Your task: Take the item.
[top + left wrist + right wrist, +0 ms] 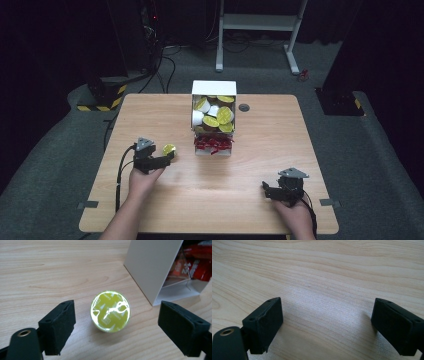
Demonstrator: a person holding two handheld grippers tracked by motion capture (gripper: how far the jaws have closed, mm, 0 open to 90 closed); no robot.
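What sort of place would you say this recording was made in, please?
Probably a lab or test room set up for recording, not a home. A bare wooden table stands on grey carpet, cables trail across the floor to dark equipment, and black-and-yellow hazard tape marks a stand's base.

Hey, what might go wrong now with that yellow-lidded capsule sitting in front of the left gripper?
The capsule stands free on the table between the open left gripper pads, touching neither; a careless sweep might knock it rolling. The white box beside it is heaped with capsules, so bumping it might spill some. The right gripper is open over bare wood, unable to help catch.
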